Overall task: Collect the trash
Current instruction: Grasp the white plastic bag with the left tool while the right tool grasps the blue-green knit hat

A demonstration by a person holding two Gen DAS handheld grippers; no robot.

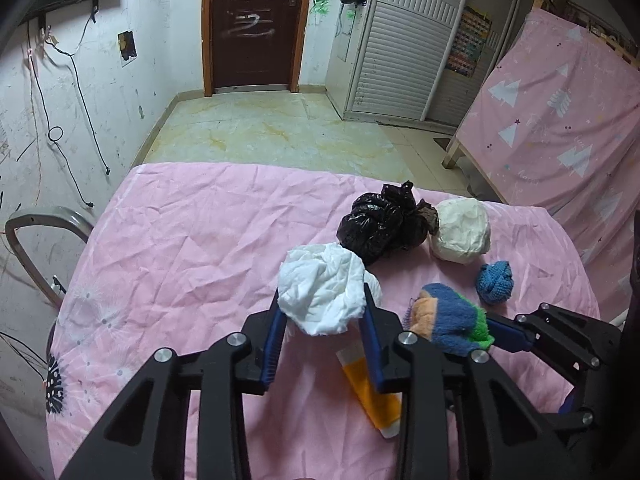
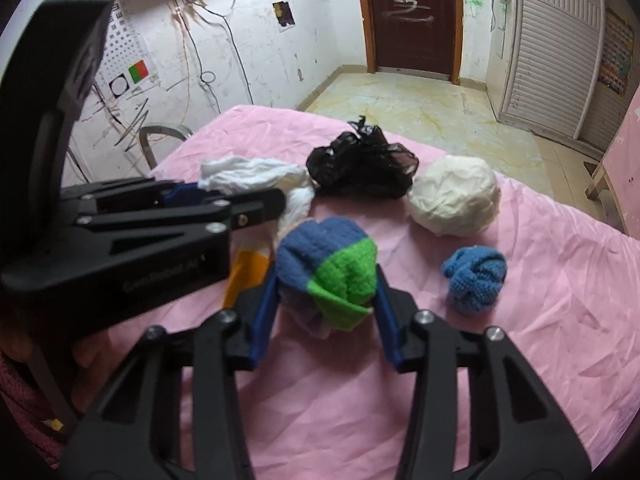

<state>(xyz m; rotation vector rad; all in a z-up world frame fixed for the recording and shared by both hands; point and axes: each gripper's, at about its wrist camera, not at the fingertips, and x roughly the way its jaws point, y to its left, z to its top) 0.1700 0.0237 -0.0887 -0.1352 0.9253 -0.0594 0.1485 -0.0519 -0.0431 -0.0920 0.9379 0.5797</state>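
- The bench (image 1: 180,240), draped in a creased pink sheet with a dandelion print at its 8 o'clock edge, fills the lower half of both wrist views.
- Behind it lie a yellow-veined tiled floor (image 1: 260,128), a dark brown door (image 1: 252,24) at 12 o'clock, a scuffed white wall with dangling cables at 9 o'clock, and a white slatted cupboard (image 1: 404,52) at 1 o'clock.
- A second pink sheet (image 1: 560,120) with white tree shapes hangs at 2 o'clock.
- The left tongs (image 1: 324,312) are clamped on a crumpled white paper wad (image 1: 320,292), its folds bulging above the blue pads, near the bench's middle.
- The right tongs (image 2: 326,292) are clamped on a balled knit sock (image 2: 328,276), blue with a green band and, seen from the left wrist, an orange patch.
- A cream paper ball (image 1: 460,236) sits at 1 o'clock of the white wad, touching a knotted black plastic bag (image 1: 380,228).
- An orange and white tube (image 1: 372,392) lies flat under the left tongs.
- A small blue knit ball (image 2: 474,280) rests at 3 o'clock of the sock, apart from it.
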